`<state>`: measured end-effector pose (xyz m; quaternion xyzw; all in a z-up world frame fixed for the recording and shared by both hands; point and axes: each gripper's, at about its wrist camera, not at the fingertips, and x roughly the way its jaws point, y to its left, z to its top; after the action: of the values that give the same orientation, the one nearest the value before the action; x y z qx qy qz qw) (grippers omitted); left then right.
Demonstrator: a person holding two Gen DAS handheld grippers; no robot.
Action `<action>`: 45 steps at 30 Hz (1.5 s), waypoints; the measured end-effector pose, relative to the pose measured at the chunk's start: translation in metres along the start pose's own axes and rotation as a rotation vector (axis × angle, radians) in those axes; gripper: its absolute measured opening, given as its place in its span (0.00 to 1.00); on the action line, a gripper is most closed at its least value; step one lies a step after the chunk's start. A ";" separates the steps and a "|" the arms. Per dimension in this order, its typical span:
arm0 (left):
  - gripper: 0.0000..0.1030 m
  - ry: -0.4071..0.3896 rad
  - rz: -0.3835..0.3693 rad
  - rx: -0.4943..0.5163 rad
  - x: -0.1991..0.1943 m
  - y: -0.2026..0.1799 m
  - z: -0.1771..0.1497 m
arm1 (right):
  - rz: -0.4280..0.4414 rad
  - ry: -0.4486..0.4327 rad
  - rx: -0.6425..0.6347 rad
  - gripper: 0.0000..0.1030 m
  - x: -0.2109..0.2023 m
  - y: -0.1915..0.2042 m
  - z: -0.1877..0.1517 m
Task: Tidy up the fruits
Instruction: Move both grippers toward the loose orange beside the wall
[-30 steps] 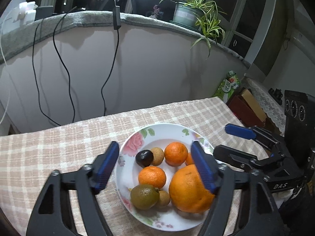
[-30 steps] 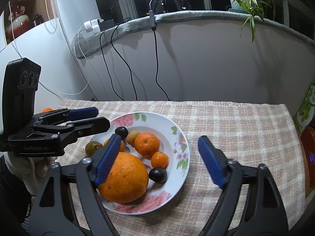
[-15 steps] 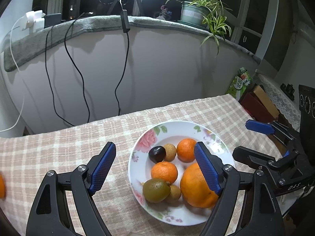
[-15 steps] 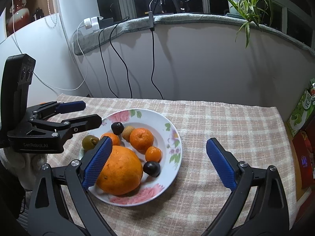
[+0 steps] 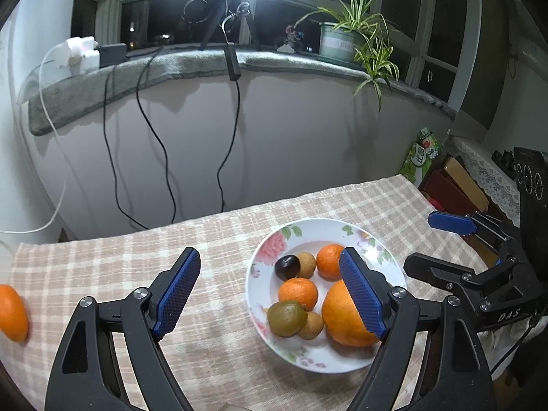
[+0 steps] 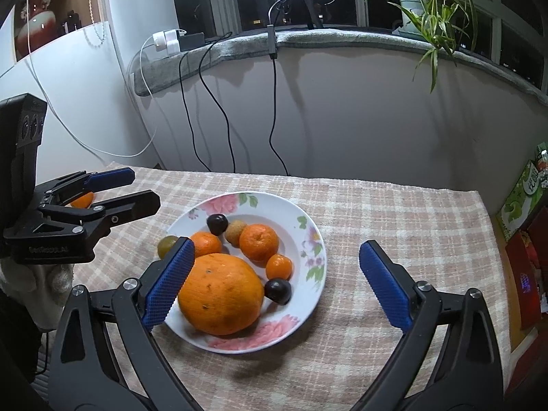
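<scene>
Here, we set down what lies before us.

Left tongs (image 5: 270, 293): we hold them spread wide with nothing between the blue pads, above the checked cloth just left of the plate; in the right wrist view they show at the left edge of the tabletop (image 6: 113, 191).
Right tongs (image 6: 277, 282): also spread wide and gripping nothing, hanging over the near side of the plate; its left pad stands in front of the large orange, and we cannot tell whether it touches.
Plate (image 6: 310, 239): white with pink flowers on the rim, near the middle of the tabletop, a little toward its right edge in the left wrist view (image 5: 255, 294).
Large orange (image 6: 221, 294): on the near side of the plate, the biggest fruit there.
Mandarins: one in the middle of the plate (image 6: 258, 242), one to its left (image 6: 205, 244), and a smaller one (image 6: 279, 267) toward the right rim.
Dark plums: one at the far side of the plate (image 6: 217, 223), one beside the large orange (image 6: 278, 291).
Brown round fruit (image 6: 235, 233): between the far plum and the middle mandarin, touching both as far as we see.
Green fruit (image 5: 287, 318): on the left side of the plate, with another small brown fruit (image 5: 311, 325) against it.
Loose orange fruit (image 5: 13, 311): on the cloth at the left edge of the tabletop, well apart from the plate.
Tabletop (image 6: 394, 212): covered in a beige checked cloth.
</scene>
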<state>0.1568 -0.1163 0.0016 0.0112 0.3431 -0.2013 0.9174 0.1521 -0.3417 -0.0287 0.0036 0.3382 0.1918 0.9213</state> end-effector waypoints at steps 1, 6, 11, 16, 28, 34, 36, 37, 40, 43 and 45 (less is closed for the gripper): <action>0.81 -0.003 0.002 0.000 -0.002 0.000 0.000 | 0.000 -0.004 0.000 0.96 -0.001 0.002 0.000; 0.81 -0.027 0.026 0.002 -0.017 0.008 -0.003 | 0.010 -0.005 -0.036 0.96 0.000 0.019 0.006; 0.81 -0.047 0.047 -0.005 -0.030 0.018 -0.007 | 0.041 -0.005 -0.066 0.96 0.005 0.039 0.013; 0.81 -0.068 0.085 -0.018 -0.043 0.033 -0.011 | 0.077 -0.006 -0.086 0.96 0.012 0.058 0.020; 0.81 -0.102 0.179 -0.103 -0.070 0.084 -0.032 | 0.149 0.062 -0.201 0.96 0.051 0.125 0.041; 0.81 -0.106 0.238 -0.179 -0.084 0.121 -0.052 | 0.228 0.092 -0.260 0.96 0.075 0.165 0.046; 0.81 -0.105 0.251 -0.199 -0.087 0.131 -0.058 | 0.246 0.094 -0.275 0.96 0.081 0.177 0.048; 0.81 -0.103 0.260 -0.211 -0.088 0.137 -0.061 | 0.255 0.095 -0.281 0.96 0.084 0.183 0.049; 0.81 -0.107 0.282 -0.252 -0.095 0.154 -0.072 | 0.288 0.101 -0.295 0.96 0.094 0.199 0.053; 0.81 -0.117 0.306 -0.290 -0.102 0.171 -0.082 | 0.329 0.119 -0.301 0.96 0.104 0.215 0.057; 0.81 -0.119 0.318 -0.320 -0.105 0.183 -0.088 | 0.357 0.128 -0.298 0.96 0.111 0.223 0.060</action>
<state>0.0989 0.1037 -0.0212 -0.0922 0.3100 0.0024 0.9462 0.1885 -0.0882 -0.0215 -0.0847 0.3578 0.3993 0.8399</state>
